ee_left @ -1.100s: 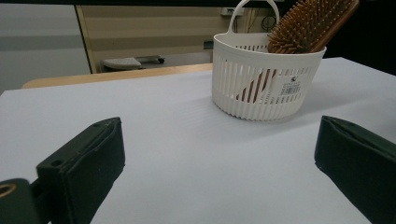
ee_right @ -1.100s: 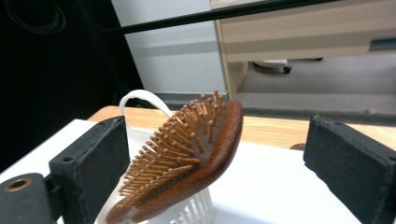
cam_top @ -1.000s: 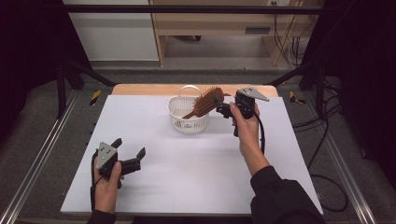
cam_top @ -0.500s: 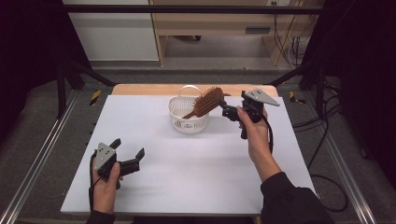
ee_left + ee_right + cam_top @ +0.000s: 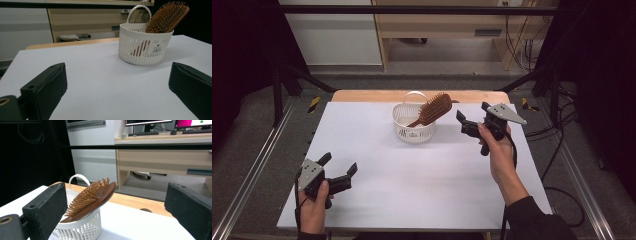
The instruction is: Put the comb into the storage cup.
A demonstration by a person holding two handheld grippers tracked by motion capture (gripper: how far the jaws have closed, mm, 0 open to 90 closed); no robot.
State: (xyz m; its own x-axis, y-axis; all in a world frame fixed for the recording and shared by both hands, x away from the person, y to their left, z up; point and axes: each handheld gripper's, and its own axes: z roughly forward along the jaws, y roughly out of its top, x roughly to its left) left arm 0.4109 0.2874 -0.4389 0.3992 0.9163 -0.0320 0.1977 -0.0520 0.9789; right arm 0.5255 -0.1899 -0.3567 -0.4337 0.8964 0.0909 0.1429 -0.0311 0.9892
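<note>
High view: the hairbrush (image 5: 434, 108) stands handle-down in the white basket (image 5: 413, 127) on the surface, right tongs (image 5: 468, 125) wide open, empty, just beside it. Left gripper view: left tongs (image 5: 117, 92) likewise open and empty (well apart from the basket). Right gripper view: the brush looks rigid, light wood; grip the paddle edges, avoiding the bristles.

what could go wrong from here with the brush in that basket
1. The hairbrush only leans in the small white basket, handle down, its head sticking well past the rim. A knock could tip it out or topple the light basket.
2. The right gripper is open and close beside the brush head, so a careless move might clip it.
</note>
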